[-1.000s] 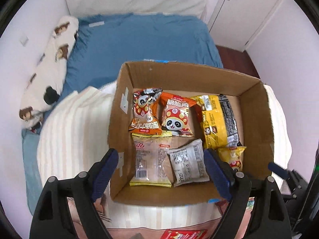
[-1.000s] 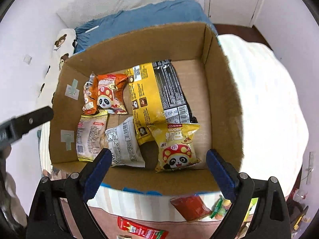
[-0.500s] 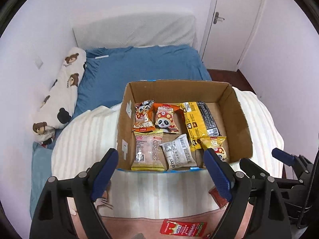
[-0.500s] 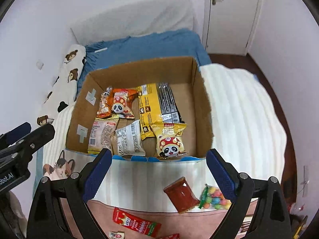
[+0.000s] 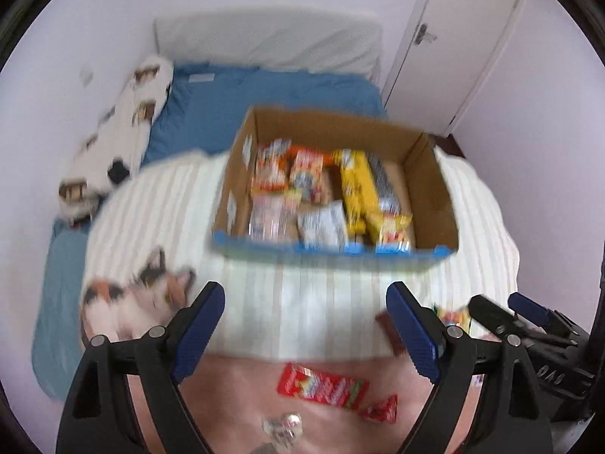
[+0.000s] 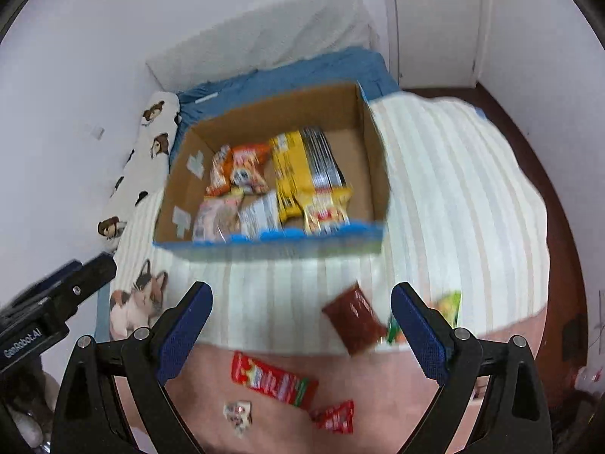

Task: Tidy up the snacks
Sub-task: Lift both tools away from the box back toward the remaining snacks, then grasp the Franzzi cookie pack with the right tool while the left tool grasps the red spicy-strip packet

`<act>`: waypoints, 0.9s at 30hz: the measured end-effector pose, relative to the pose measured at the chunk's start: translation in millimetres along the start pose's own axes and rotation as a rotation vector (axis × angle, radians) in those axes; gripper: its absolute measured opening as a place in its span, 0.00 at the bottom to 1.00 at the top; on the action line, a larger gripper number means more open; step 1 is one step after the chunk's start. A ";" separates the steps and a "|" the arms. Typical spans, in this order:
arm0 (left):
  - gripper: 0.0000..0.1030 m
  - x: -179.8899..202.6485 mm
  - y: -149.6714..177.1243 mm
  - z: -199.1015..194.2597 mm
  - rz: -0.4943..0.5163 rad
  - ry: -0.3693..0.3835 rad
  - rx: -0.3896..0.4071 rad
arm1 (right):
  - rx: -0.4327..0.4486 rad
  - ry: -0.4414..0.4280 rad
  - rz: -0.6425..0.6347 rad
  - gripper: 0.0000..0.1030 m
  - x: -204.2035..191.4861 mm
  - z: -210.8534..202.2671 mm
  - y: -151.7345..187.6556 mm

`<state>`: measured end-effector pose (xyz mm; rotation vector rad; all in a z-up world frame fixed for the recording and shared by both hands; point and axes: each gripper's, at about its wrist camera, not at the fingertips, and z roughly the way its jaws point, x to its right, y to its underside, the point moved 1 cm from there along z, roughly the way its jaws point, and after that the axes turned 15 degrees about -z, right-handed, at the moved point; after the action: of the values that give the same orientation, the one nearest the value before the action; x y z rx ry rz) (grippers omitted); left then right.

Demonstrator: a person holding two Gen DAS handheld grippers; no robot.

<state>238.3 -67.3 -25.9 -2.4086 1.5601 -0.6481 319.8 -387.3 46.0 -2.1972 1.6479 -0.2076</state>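
Both grippers, left gripper (image 5: 304, 327) and right gripper (image 6: 300, 327), are hanging wide open and empty; advice: be centring one over the red packet (image 6: 274, 382) at 6 o'clock of the box (image 6: 264, 247) before closing.

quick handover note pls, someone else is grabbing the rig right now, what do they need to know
Left gripper: open, empty, hanging over the blanket short of the box.
Right gripper: open, empty, same stance.
Cardboard box sits on the striped blanket; several snack packs already lie flat inside, including the long yellow pack.
Still loose in front of the box: dark red packet, long red pack, small red packet, small white wrapped piece, green packet partly hidden behind the right finger.
Left to do: put those in the box.
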 end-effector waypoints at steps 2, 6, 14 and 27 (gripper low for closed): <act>0.85 -9.4 18.3 16.8 -0.033 -0.012 -0.056 | -0.040 -0.009 0.017 0.95 8.1 8.6 16.5; 0.85 -35.9 65.3 70.6 -0.158 -0.042 -0.246 | -0.115 -0.016 0.058 0.95 27.3 28.7 56.4; 0.85 -58.9 137.3 160.5 -0.448 -0.008 -0.584 | -0.176 -0.007 0.334 0.95 94.3 50.5 147.8; 0.85 -34.0 168.5 225.1 -0.582 -0.069 -0.686 | -0.099 -0.040 1.061 0.95 228.0 71.5 275.3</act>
<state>193.1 -123.4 -299.8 -3.3999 1.1617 -0.0853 167.3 -653.1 -151.4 -1.0978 2.5502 0.2164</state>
